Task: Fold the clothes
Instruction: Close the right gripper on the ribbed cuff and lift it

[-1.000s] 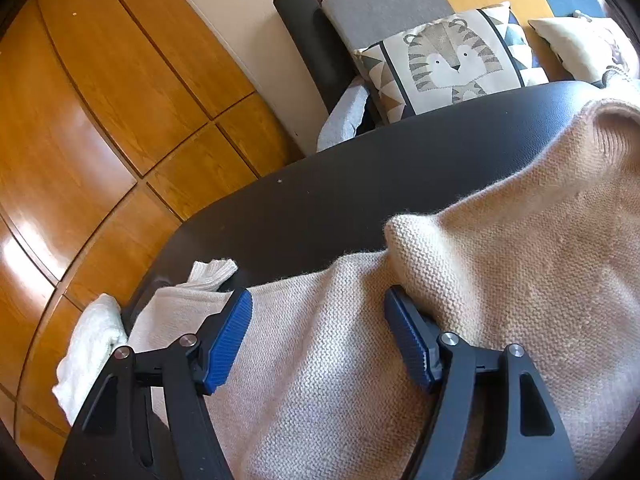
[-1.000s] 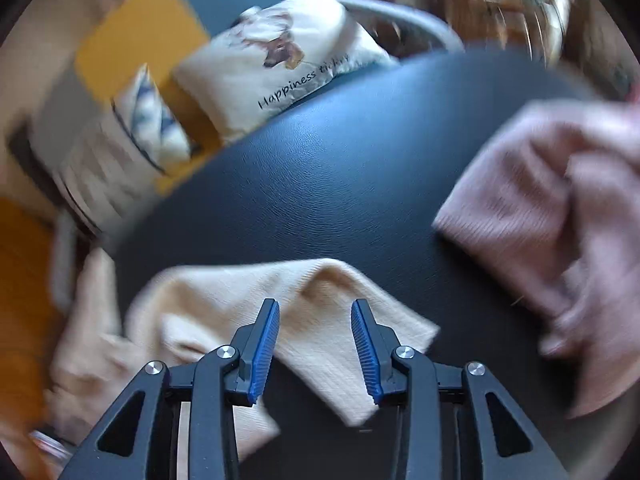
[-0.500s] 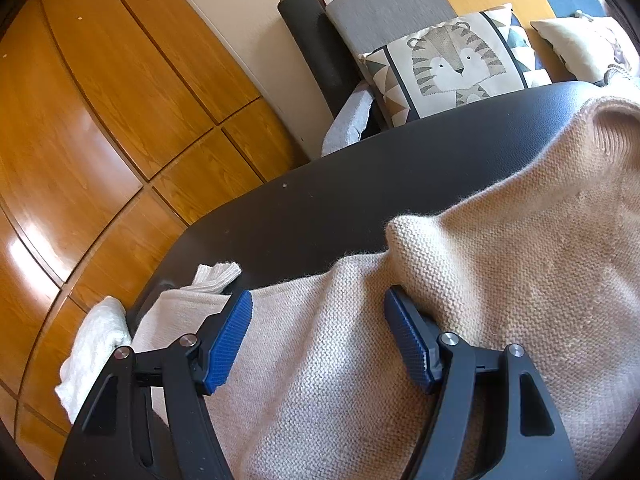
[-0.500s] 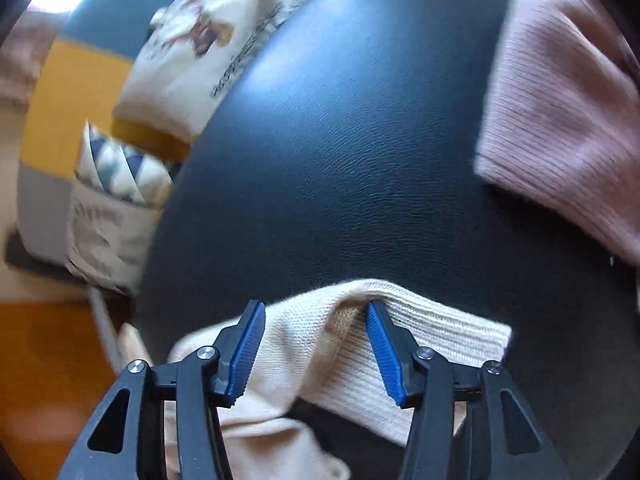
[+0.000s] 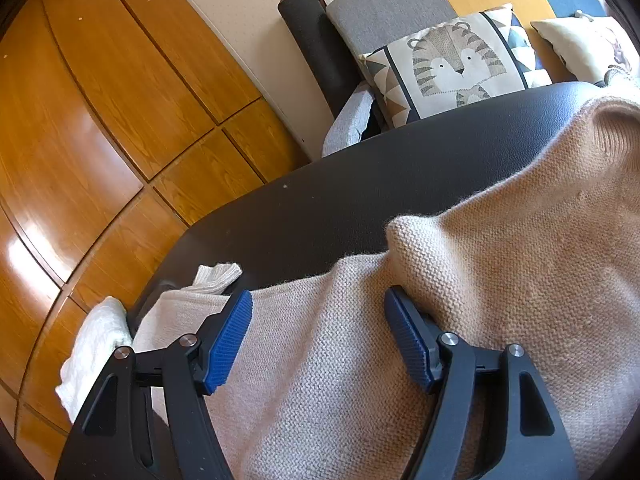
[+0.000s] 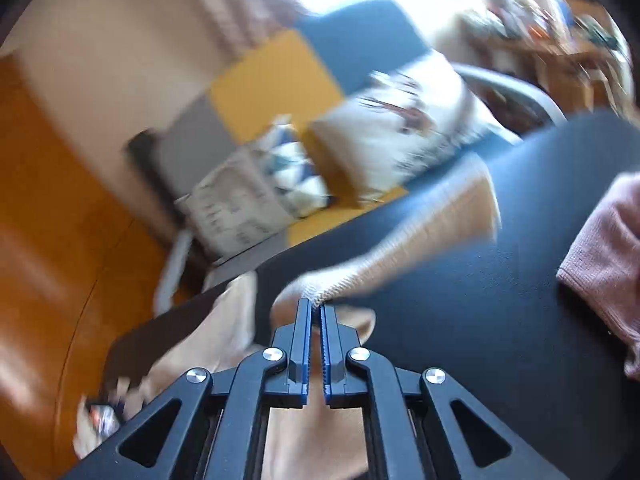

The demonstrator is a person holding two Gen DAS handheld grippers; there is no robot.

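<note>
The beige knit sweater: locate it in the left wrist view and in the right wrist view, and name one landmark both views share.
Left wrist view: the beige knit sweater fills the lower right, spread over the black table.
Right wrist view: its ribbed sleeve runs from centre to lower left, blurred, pinched in the right gripper.
Shared landmark: the tiger cushion, blurred at centre left in the right wrist view.

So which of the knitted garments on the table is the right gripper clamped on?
The beige sweater: the right gripper pinches its ribbed sleeve end. The pink knit lies untouched aside.
</note>
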